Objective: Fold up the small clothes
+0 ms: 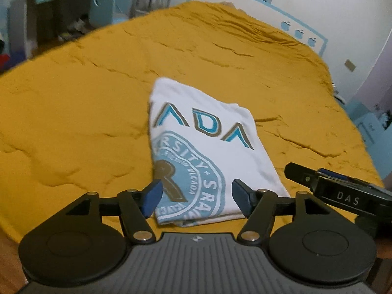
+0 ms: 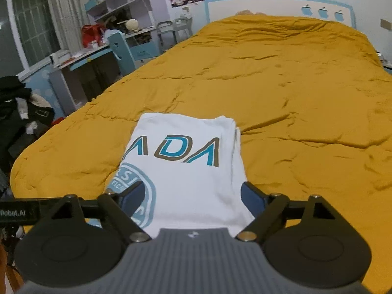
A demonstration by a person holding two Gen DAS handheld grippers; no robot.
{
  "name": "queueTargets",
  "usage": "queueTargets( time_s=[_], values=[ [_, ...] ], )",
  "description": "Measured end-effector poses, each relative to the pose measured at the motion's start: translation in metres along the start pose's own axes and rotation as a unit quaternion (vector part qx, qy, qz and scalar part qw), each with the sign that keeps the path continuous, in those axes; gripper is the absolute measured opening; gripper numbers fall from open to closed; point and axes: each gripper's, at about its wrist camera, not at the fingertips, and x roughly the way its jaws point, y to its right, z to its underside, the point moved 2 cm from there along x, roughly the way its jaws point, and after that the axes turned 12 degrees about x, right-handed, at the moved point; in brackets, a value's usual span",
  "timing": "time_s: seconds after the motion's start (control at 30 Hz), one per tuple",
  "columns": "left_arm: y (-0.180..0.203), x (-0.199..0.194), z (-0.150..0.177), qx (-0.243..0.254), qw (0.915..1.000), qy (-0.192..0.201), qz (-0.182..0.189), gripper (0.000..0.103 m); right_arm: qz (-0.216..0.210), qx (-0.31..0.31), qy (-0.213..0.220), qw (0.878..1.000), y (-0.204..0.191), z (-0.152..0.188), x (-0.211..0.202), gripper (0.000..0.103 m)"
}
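A white T-shirt with teal and brown lettering and a round light-blue emblem lies folded into a compact rectangle on a mustard-yellow bedspread. It also shows in the right wrist view. My left gripper is open and empty, hovering just above the shirt's near edge. My right gripper is open and empty too, its blue pads either side of the shirt's near end. The right gripper's black body shows at the right of the left wrist view.
The yellow bedspread covers a large bed reaching to a white and blue headboard. A desk with shelves and clutter stands left of the bed. Dark clothes are piled at the far left.
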Motion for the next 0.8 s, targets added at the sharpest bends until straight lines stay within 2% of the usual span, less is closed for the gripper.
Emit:
queueTargets(
  time_s=[0.17,0.43,0.8],
  values=[
    [0.011,-0.02,0.003,0.015,0.9982,-0.017,-0.055,0.08,0.063,-0.012,0.008,0.998,-0.017,0.01,-0.026,0.081],
    [0.019,-0.026,0.013,0.022,0.9979,-0.028,-0.054,0.08,0.054,0.0,-0.024,0.998,-0.024,0.028,-0.039,0.081],
    [0.019,-0.027,0.016,0.019,0.9971,-0.038,-0.063,0.08,0.056,-0.015,-0.031,0.998,-0.028,0.031,-0.043,0.081]
  ],
)
